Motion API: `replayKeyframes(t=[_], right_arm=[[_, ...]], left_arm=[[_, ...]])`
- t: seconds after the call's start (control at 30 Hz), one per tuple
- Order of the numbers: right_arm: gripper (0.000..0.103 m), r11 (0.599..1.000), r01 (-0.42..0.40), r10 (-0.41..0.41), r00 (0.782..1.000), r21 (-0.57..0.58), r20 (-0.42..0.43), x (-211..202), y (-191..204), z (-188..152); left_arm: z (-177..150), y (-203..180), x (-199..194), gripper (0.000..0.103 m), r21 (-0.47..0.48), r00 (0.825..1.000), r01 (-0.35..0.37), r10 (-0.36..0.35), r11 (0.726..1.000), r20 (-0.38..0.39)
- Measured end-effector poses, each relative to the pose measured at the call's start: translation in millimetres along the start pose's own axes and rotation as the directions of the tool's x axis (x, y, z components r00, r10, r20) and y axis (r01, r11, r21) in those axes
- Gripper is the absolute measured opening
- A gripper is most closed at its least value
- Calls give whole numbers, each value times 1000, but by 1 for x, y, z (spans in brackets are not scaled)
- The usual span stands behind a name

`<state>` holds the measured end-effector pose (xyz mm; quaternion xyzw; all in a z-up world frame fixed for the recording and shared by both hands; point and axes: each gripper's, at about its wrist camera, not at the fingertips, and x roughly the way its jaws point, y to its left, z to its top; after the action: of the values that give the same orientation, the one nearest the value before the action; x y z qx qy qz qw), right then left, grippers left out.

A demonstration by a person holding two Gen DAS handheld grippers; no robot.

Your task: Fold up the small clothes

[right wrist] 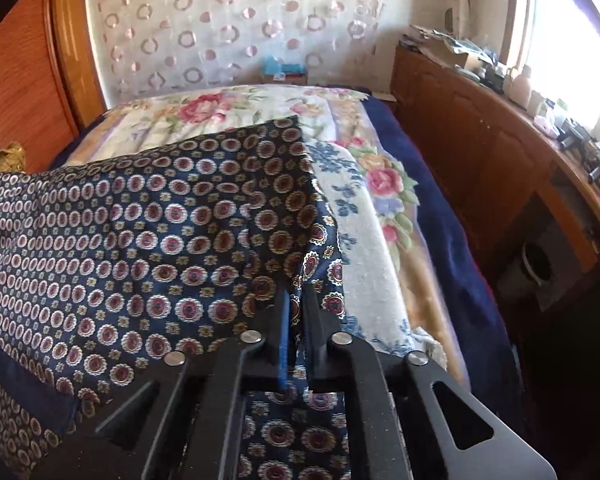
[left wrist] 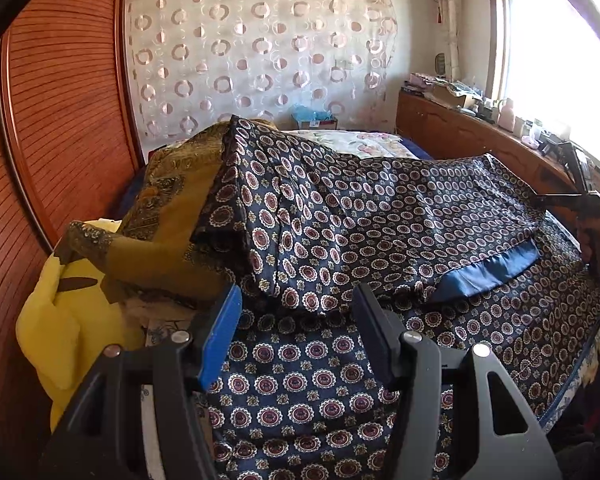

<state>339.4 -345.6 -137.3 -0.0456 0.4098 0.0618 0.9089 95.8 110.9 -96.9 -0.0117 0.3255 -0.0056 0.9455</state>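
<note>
Right hand-held gripper (right wrist: 296, 320) pinches scarf (right wrist: 160, 232); left (left wrist: 296, 320) gapes.

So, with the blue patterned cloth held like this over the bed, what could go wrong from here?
1. Only the right tongs pinch the patterned cloth, at one edge; the smooth-looking fabric may slip out.
2. The left tongs are open and hold nothing, so the fold may sag unevenly.
3. The cloth partly covers the mustard-coloured cloth; pulling could drag it along.

clothes pile (left wrist: 160, 232) blocks left – cabinet (right wrist: 480, 152) hems right, floral blanket (right wrist: 220, 112) open btwn
</note>
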Motion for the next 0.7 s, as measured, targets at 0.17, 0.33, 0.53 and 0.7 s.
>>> replayKeyframes(t=[0.17, 0.33, 0.53, 0.7], right_arm=[[1, 1000, -19, 19, 999, 3, 33, -5, 8, -6], [1, 1000, -7, 7, 1000, 1, 15, 2, 11, -10], [1, 1000, -9, 9, 1000, 0, 7, 4, 11, -13], [1, 1000, -13, 13, 1000, -7, 0, 8, 13, -11]], left_arm=[[5, -2, 2, 57, 2, 1000, 20, -20, 1000, -2], [14, 3, 1, 57, 3, 1000, 7, -7, 1000, 11], [30, 17, -4, 41, -13, 998, -3, 4, 1000, 57], [43, 24, 12, 36, 9, 998, -60, 60, 998, 31]])
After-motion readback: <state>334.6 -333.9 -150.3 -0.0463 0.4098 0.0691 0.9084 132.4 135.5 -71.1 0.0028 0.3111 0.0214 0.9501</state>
